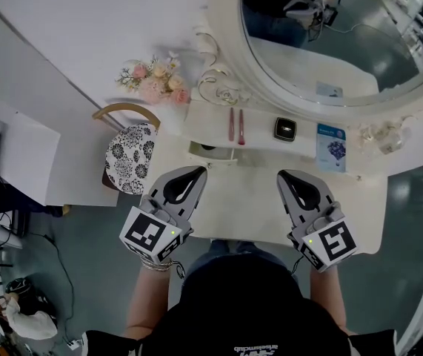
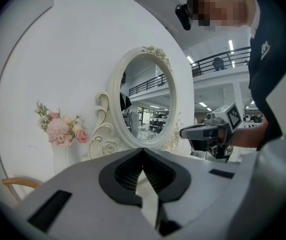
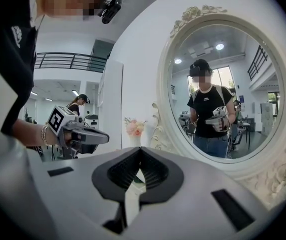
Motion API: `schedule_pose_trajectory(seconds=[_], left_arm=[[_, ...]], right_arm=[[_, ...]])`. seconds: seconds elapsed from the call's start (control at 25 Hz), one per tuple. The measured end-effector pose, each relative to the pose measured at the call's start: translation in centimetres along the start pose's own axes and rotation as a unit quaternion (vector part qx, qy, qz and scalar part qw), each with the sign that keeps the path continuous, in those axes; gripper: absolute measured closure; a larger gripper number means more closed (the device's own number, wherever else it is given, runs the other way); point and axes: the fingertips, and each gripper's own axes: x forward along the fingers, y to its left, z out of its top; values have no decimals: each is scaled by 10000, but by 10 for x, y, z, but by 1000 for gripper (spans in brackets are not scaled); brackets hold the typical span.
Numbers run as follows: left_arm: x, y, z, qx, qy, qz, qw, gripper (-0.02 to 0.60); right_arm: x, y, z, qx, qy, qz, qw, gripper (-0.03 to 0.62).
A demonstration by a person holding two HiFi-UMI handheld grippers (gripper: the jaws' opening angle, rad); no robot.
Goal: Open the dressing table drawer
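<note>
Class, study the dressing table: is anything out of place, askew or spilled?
Nothing is spilled or damaged. One small drawer, below the left end of the raised shelf, seems pulled partly out, with a dark gap showing inside. The rest lies tidy.

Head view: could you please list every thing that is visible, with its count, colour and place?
Dressing table: one, white, under both grippers.
Mirror: one, oval, white ornate frame, at the table's back.
Flowers: one bunch, pink and cream, left of the mirror.
Chair: one, black-and-white patterned seat, left of the table.
Slim sticks: two, pinkish red, side by side on the table.
Small box: one, black, right of the sticks.
Card: one, blue and white, right of the box.
Left gripper: grey, jaws shut, empty.
Right gripper: grey, jaws shut, empty.
</note>
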Motion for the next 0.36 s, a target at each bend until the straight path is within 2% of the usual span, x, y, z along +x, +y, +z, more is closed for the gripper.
schedule_pose_trajectory(seconds=[0.36], left_arm=[[0, -5, 2, -17, -82, 34, 10000, 565]], right_arm=[[-3, 0, 3, -82, -80, 24, 9999, 576]])
